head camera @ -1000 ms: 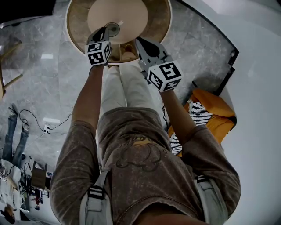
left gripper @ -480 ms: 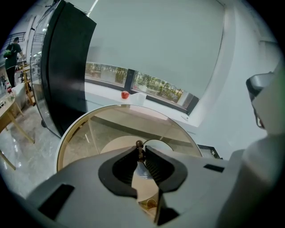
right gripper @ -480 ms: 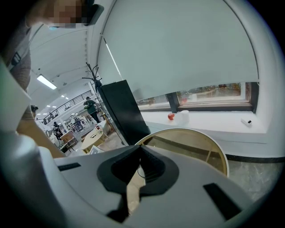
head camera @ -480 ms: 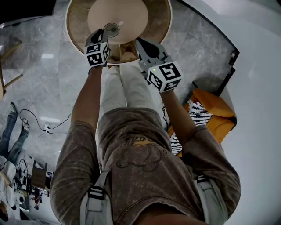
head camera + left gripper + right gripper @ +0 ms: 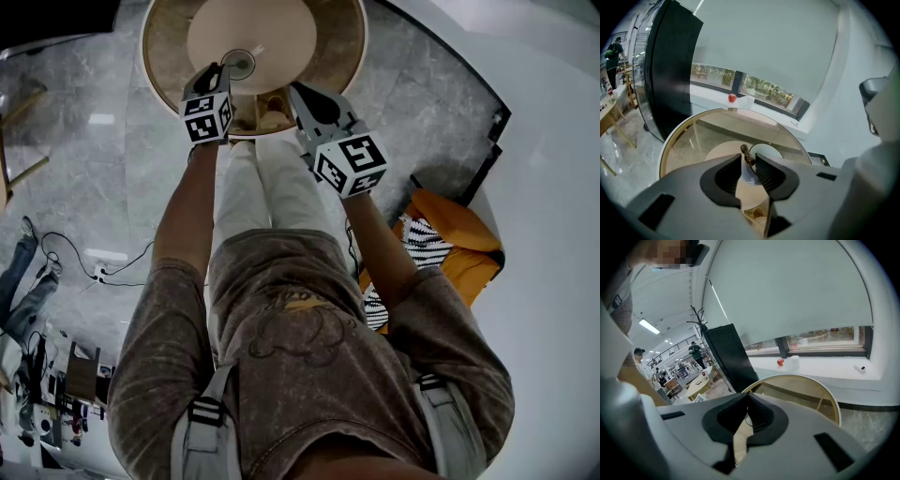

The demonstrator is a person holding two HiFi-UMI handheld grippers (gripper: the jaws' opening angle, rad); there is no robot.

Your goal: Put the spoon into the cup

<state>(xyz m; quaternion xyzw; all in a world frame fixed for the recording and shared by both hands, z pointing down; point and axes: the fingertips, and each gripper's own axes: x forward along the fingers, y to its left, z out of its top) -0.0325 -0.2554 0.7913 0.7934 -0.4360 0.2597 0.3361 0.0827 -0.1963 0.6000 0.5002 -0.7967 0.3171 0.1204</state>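
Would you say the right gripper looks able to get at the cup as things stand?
Probably yes: the right gripper hangs near the cup, jaws together, with only open table between. The left gripper, whose jaws have just been opening with the spoon between them, crowds the cup's near side.

In the left gripper view only the dark knobbed end of the spoon [image 5: 746,152] shows above the left gripper [image 5: 749,158], whose jaws have just been opening with the spoon between them. The rest of the spoon is behind the pads, so whether it reaches into the cup [image 5: 765,150] cannot be told. The cup's lower part is hidden too. In the head view the round table [image 5: 349,52] is cut off at its far edge by the picture's top, and the spoon is too small to make out.
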